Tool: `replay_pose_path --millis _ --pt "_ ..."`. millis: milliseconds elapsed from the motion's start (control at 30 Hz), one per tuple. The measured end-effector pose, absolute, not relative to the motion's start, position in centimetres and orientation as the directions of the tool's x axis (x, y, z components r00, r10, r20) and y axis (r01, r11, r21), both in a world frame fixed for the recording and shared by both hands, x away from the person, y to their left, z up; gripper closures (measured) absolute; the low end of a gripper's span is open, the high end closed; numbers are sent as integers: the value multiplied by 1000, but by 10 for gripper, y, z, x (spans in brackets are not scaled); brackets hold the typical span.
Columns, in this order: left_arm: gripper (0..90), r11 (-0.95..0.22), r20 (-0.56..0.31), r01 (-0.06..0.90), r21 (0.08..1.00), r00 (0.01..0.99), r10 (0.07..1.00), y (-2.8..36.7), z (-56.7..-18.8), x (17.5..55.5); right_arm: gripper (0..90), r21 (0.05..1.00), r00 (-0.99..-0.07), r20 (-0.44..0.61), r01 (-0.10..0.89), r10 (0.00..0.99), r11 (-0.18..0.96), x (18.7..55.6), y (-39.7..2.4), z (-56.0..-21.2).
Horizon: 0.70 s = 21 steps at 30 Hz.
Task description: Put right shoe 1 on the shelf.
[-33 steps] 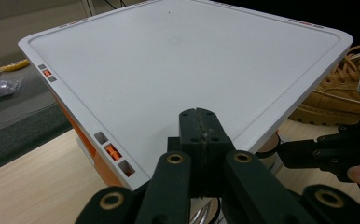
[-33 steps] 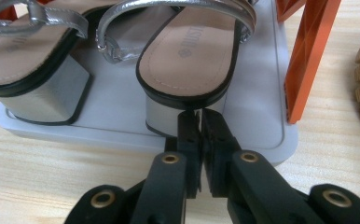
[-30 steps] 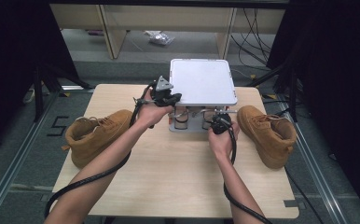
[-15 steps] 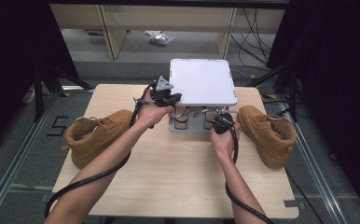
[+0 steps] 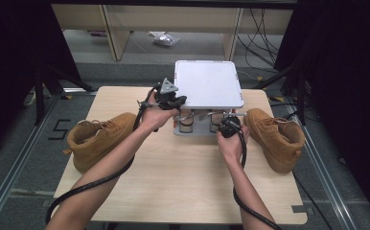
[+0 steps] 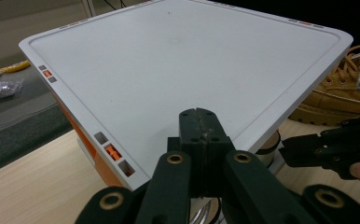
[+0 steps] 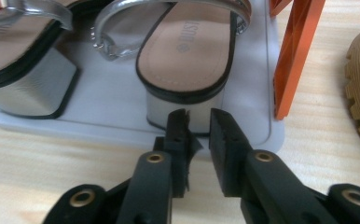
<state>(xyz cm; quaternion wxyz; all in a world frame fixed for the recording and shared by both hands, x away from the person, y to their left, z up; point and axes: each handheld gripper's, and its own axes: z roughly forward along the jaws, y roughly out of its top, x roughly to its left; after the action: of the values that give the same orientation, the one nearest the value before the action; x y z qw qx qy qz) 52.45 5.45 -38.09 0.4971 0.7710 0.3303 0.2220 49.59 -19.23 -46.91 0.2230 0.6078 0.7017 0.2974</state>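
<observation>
Sandal on lower shelf is faced by right hand-held gripper, jaws just parted, nothing pinched; left hand-held gripper, pressed together, is held above rack top.

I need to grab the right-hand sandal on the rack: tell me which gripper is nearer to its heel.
Right. The right gripper sits just in front of the sandal's heel, jaws slightly apart, not touching. The left gripper rests shut on the rack's white top, above.
</observation>
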Motion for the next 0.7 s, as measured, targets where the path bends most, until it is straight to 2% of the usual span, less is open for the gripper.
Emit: replay_pose_path --millis 433,567,700 --pt "899 -286 14 289 914 682 731 54 -381 524 566 718 -213 76 689 974 95 457 -204 -454" --pt "899 -283 9 291 914 683 730 55 -381 525 528 729 -235 69 675 969 112 443 -208 -454" --pt "898 -284 16 283 916 682 732 54 -381 524 506 731 -219 96 678 971 81 432 -208 -456"
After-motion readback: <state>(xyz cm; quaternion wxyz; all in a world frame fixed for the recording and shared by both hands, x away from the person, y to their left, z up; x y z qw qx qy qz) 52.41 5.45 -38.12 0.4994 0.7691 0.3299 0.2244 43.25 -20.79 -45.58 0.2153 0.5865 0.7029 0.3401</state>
